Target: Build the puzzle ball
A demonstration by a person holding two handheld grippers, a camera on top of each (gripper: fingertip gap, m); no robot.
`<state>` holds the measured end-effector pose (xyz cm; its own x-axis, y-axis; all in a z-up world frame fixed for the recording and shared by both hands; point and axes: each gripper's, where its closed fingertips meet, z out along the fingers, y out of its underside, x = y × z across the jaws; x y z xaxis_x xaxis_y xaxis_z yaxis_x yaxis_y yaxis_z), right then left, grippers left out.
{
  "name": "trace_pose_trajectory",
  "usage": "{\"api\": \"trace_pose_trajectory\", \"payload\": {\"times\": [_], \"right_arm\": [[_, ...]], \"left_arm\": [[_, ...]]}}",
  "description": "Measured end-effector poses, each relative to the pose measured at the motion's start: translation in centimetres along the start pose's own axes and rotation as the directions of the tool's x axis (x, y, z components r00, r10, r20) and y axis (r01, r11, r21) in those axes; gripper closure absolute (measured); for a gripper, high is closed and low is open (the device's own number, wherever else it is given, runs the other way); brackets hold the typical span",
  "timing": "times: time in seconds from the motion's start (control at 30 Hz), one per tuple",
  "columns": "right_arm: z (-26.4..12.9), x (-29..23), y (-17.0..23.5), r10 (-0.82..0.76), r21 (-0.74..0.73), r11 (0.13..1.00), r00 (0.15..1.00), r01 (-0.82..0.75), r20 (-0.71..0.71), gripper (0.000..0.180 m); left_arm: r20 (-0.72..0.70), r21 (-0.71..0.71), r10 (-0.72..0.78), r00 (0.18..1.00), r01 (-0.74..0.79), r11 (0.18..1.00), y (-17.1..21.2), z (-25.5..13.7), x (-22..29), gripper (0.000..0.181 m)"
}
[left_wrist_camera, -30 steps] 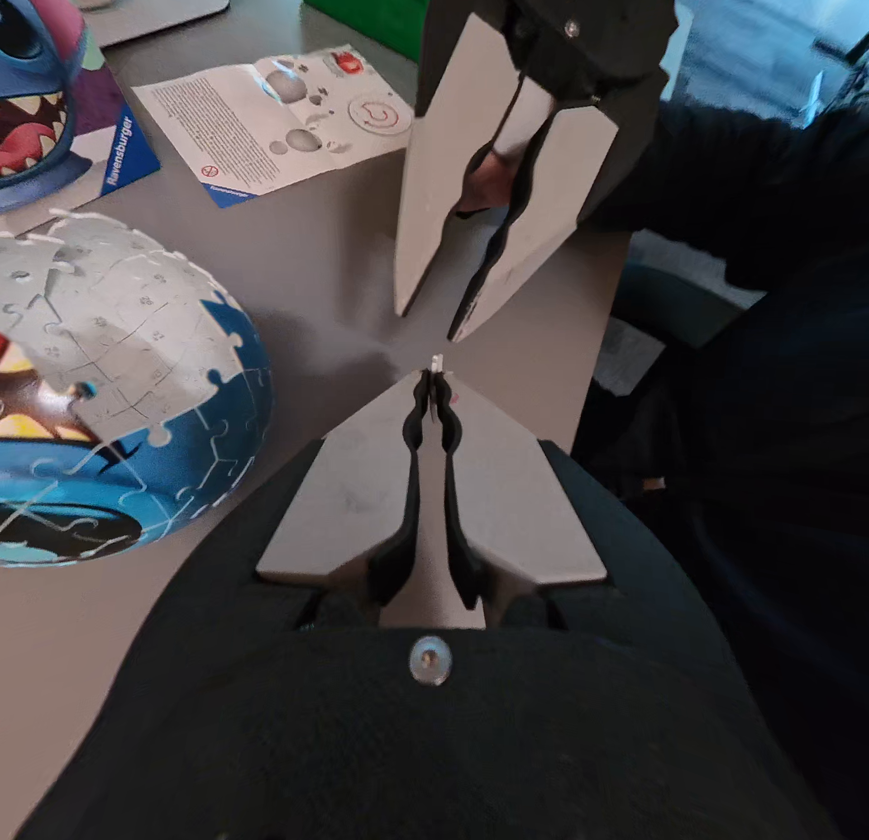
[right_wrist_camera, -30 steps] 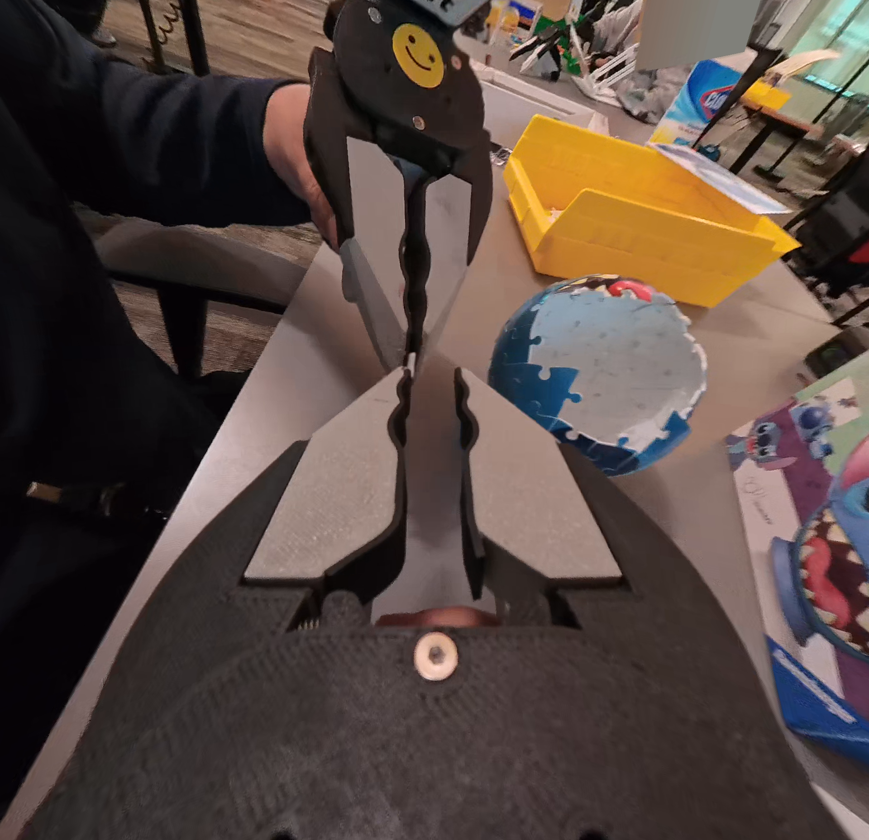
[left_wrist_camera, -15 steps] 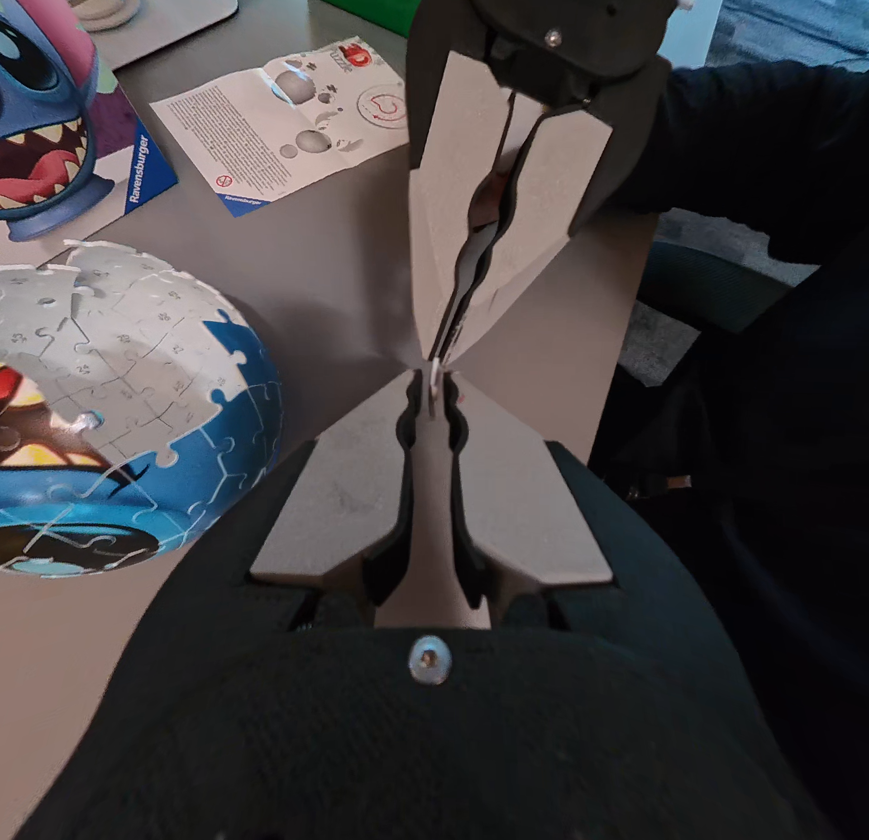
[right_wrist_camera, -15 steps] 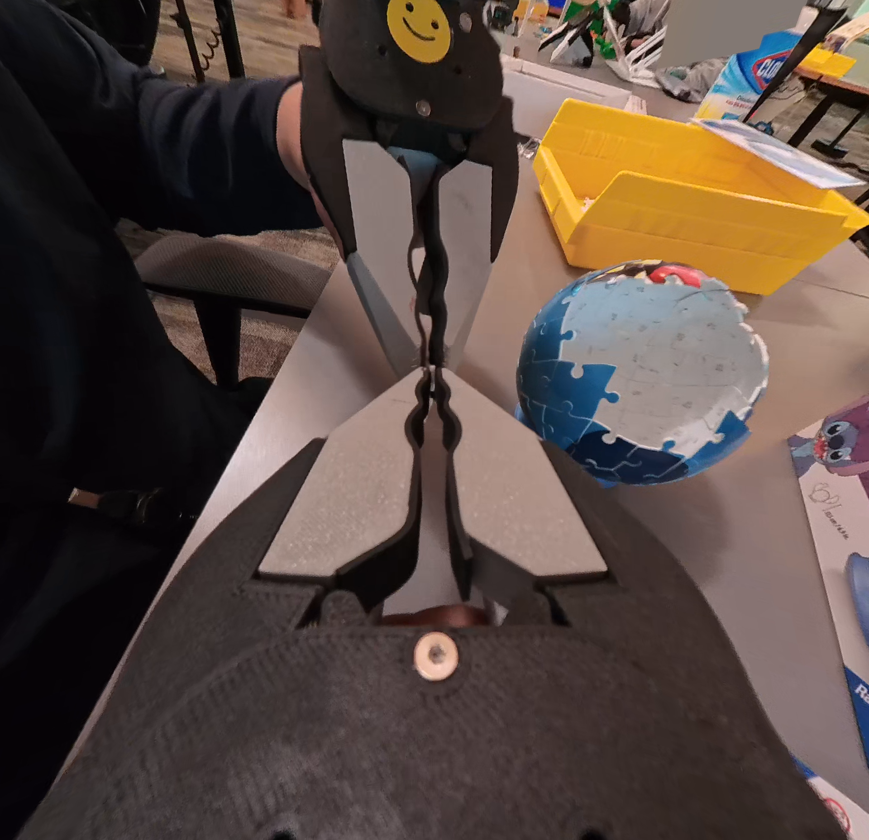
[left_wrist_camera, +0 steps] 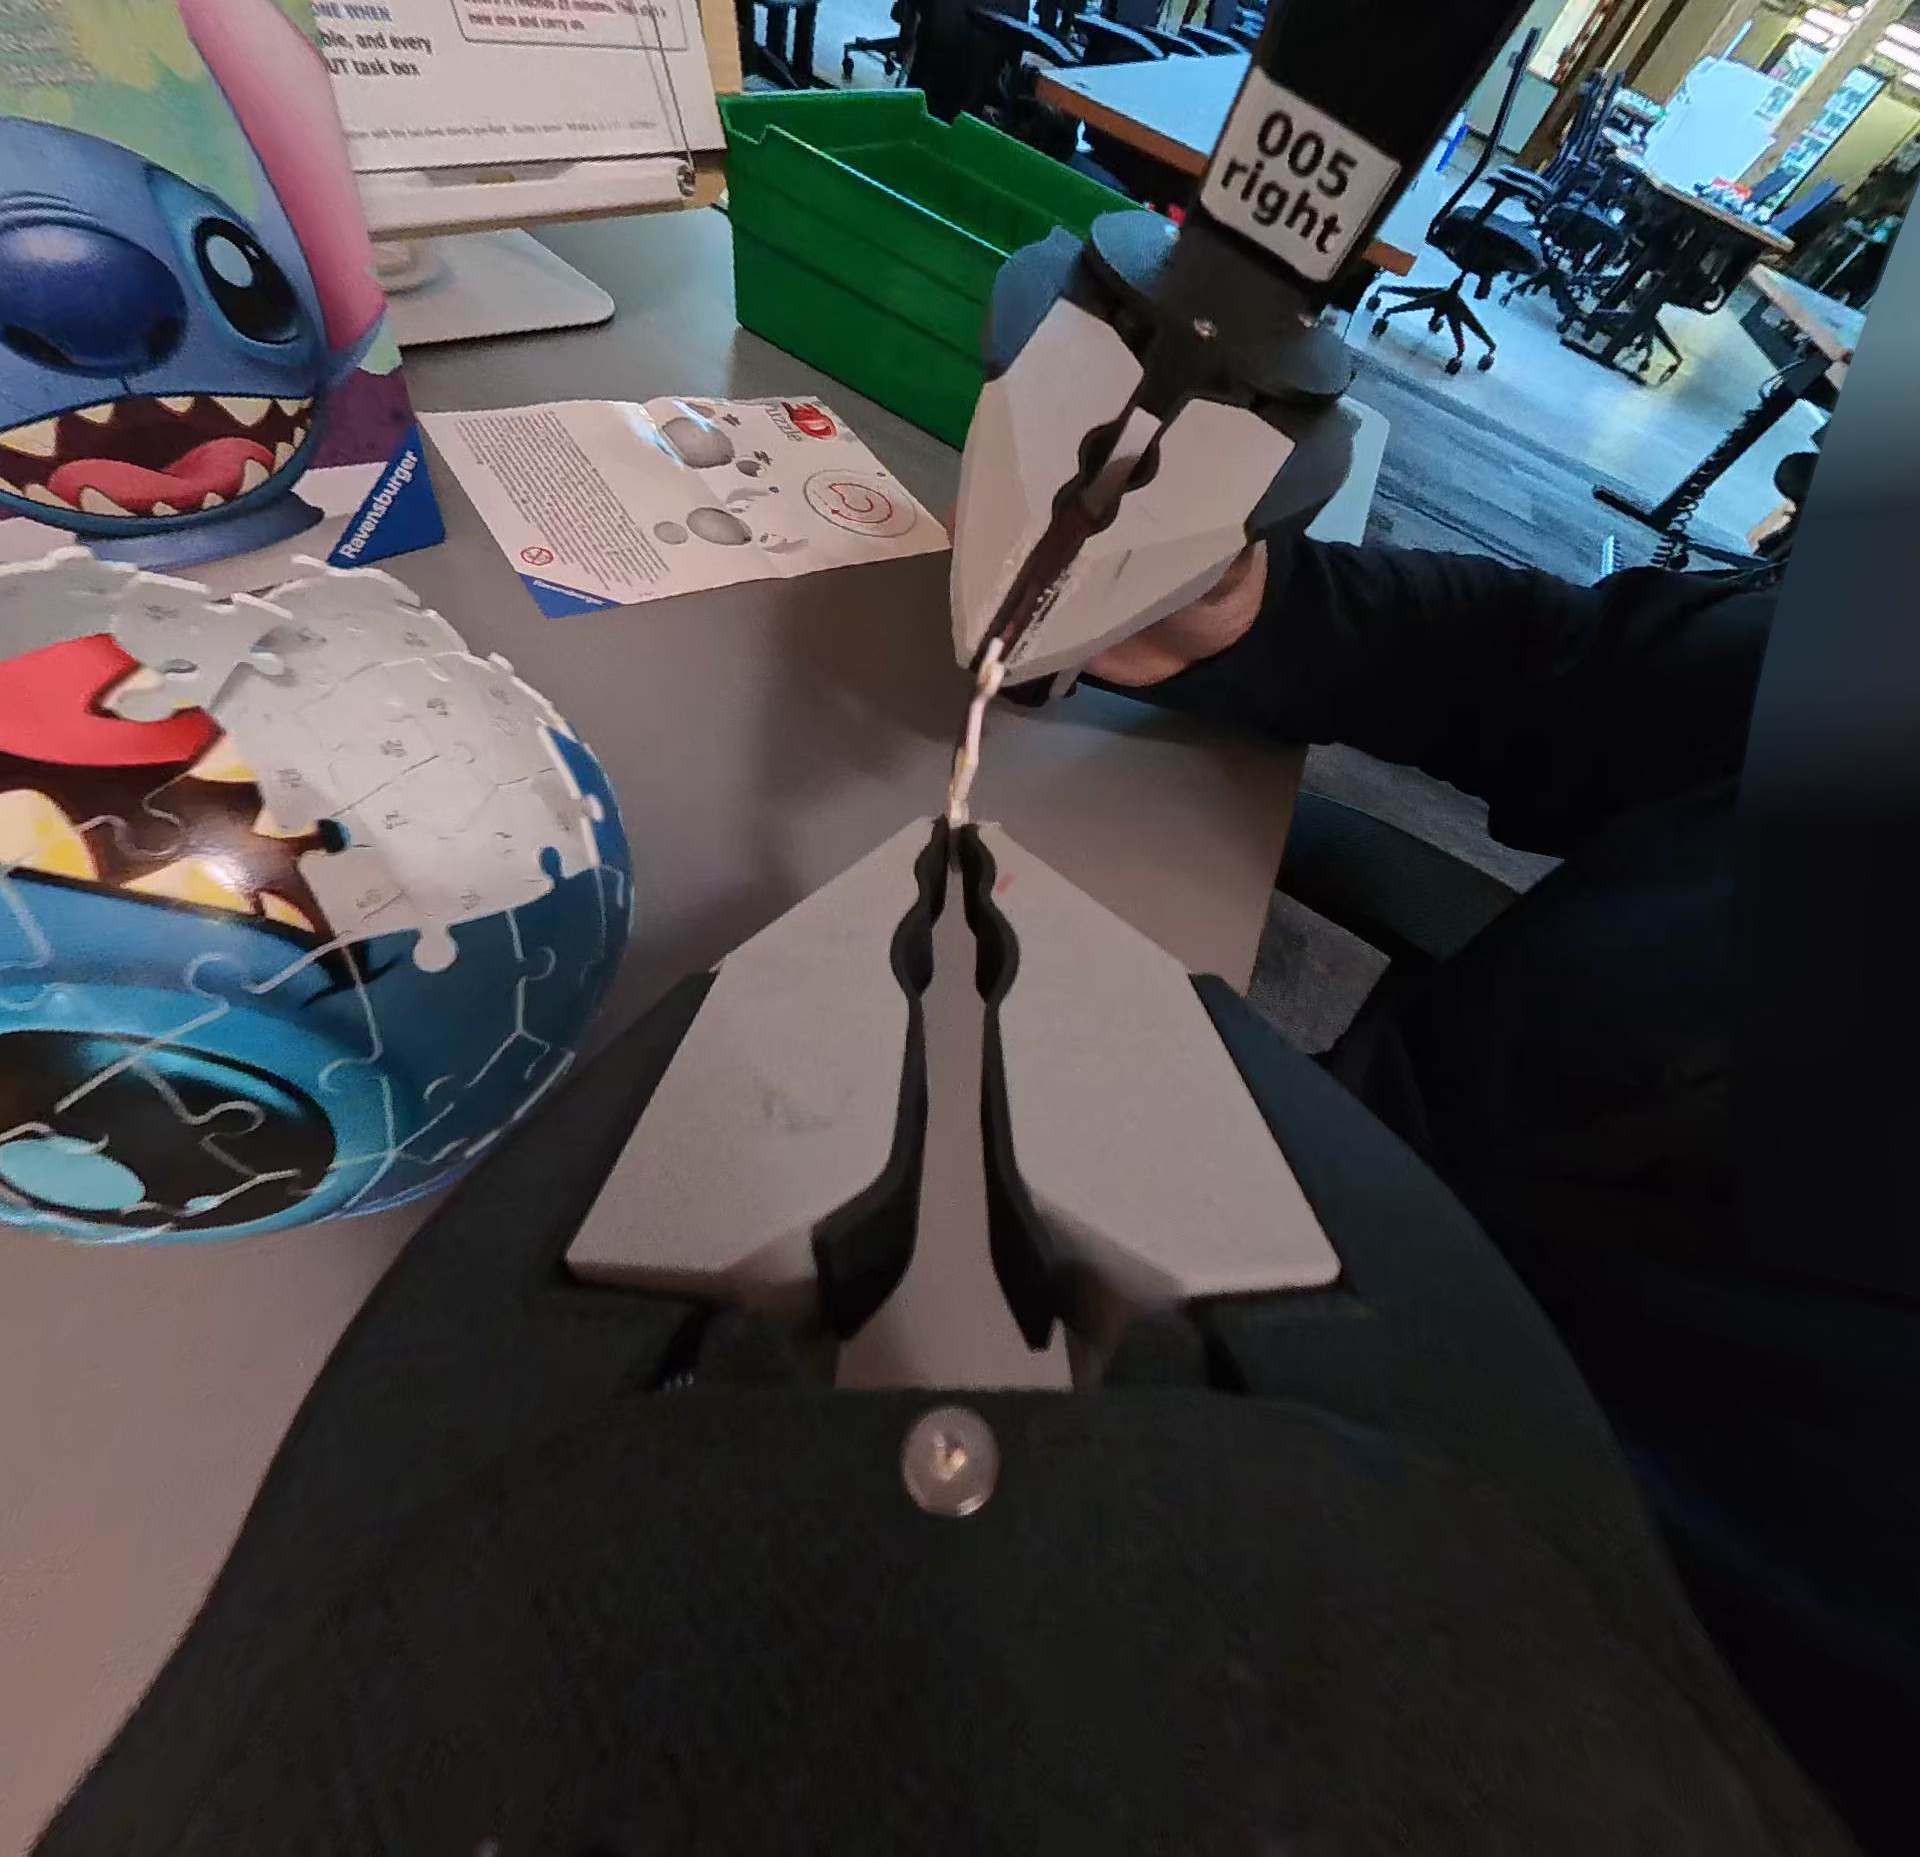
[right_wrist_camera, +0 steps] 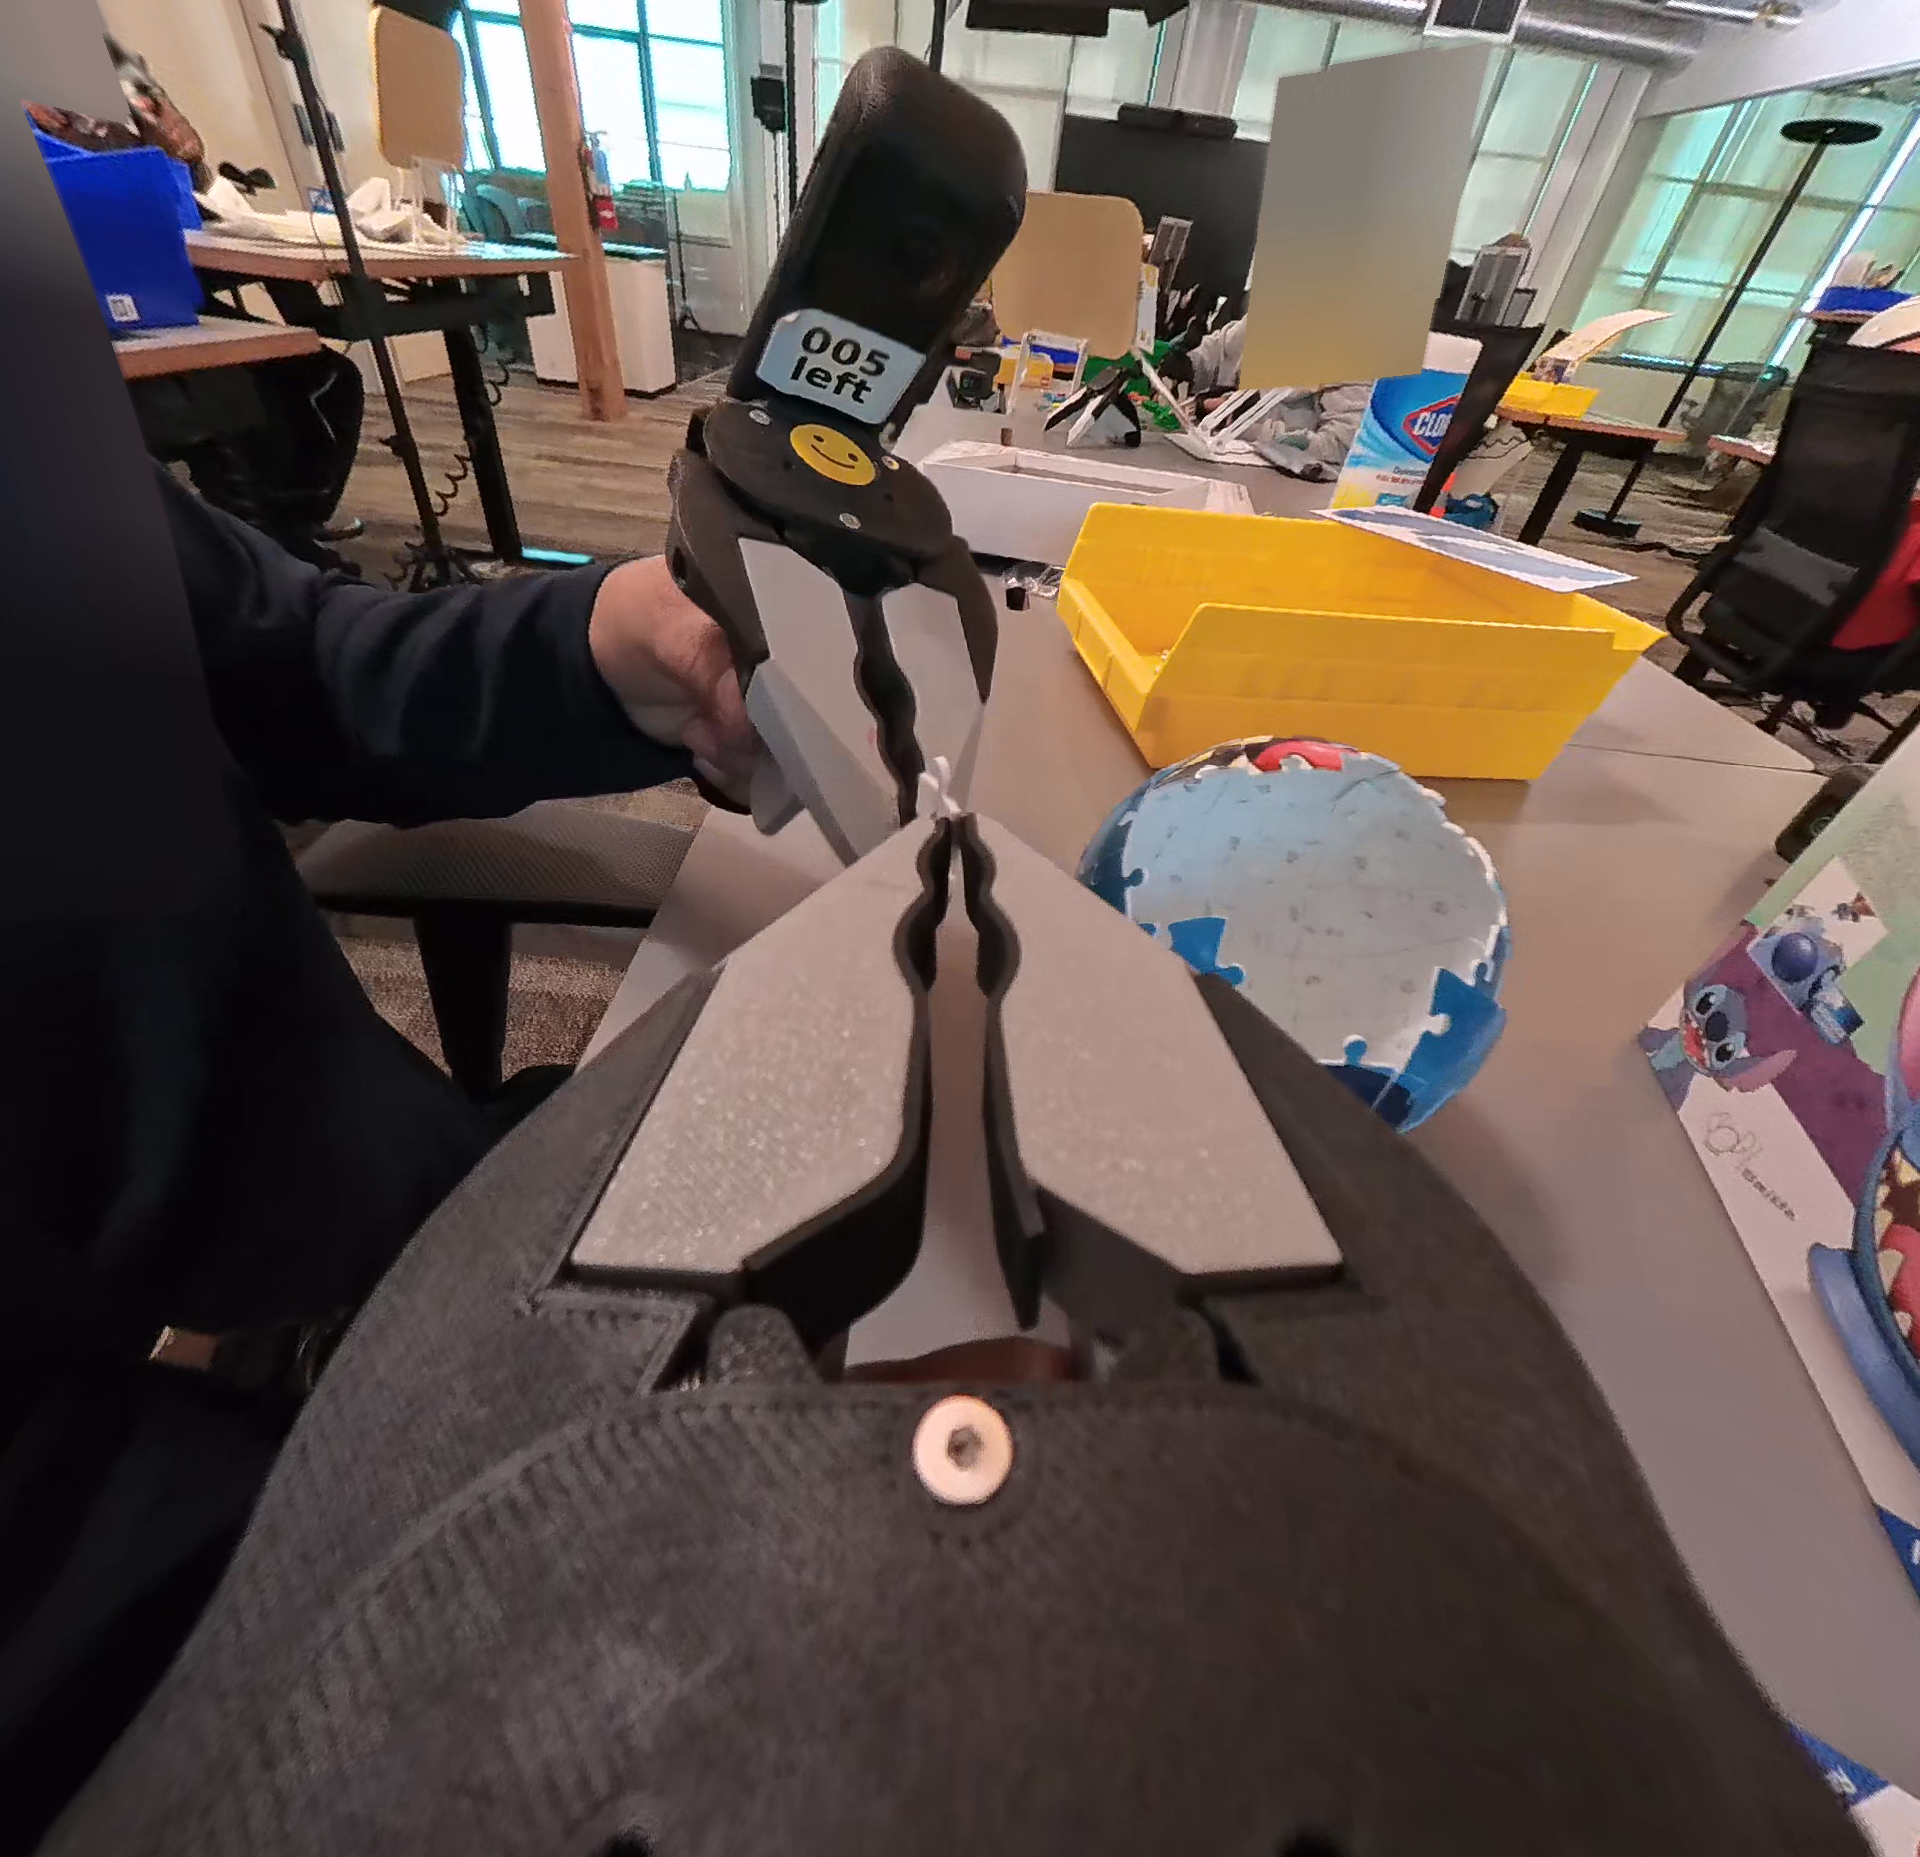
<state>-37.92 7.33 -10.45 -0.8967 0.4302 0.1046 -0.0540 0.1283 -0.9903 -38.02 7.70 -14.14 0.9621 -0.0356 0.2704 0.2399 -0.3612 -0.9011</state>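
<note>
The partly built puzzle ball [left_wrist_camera: 312, 924] lies on the grey table [left_wrist_camera: 779, 685], left of my left gripper [left_wrist_camera: 956, 833]. It is blue outside with its pale open inside showing. It also shows in the right wrist view [right_wrist_camera: 1299, 914], to the right of my right gripper [right_wrist_camera: 951, 836]. The two grippers meet tip to tip above the table's near edge. A small white puzzle piece [left_wrist_camera: 977, 737] spans between them, seen edge-on, and both are shut on it. It also shows in the right wrist view [right_wrist_camera: 940, 784]. The right gripper [left_wrist_camera: 995, 654] shows in the left wrist view, the left gripper [right_wrist_camera: 930, 768] in the right wrist view.
A green bin [left_wrist_camera: 883, 249], a printed leaflet [left_wrist_camera: 686, 498] and the puzzle box [left_wrist_camera: 187, 353] lie behind the ball. A yellow bin [right_wrist_camera: 1330, 633] stands beyond the ball in the right wrist view. The person's dark sleeves flank the table edge. Left and right tips are no more than a few centimetres apart.
The right gripper, open a second ago, has shut on the piece that the left gripper held. Both grippers have tilted up, and more of the piece now shows between their tips.
</note>
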Motion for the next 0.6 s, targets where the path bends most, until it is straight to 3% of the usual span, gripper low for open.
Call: {"api": "trace_pose_trajectory", "payload": {"times": [0.33,0.47,0.6], "right_arm": [[-0.09,0.50,0.24,0.016,0.013,1.000,1.000,-0.016,-0.020,0.180],[-0.10,0.68,0.31,0.013,0.011,1.000,0.999,-0.013,-0.031,0.180],[0.17,0.29,0.51,0.023,0.006,1.000,1.000,-0.022,-0.014,0.180]], "left_arm": [[-0.011,0.034,-0.006,1.000,0.007,0.999,-0.19,0.00,-0.08,0.180],[-0.119,0.094,-0.101,0.988,0.113,0.989,-0.40,0.35,0.69,0.160],[-0.103,0.127,-0.110,0.989,0.123,0.984,-0.40,0.73,0.12,0.170]]}}
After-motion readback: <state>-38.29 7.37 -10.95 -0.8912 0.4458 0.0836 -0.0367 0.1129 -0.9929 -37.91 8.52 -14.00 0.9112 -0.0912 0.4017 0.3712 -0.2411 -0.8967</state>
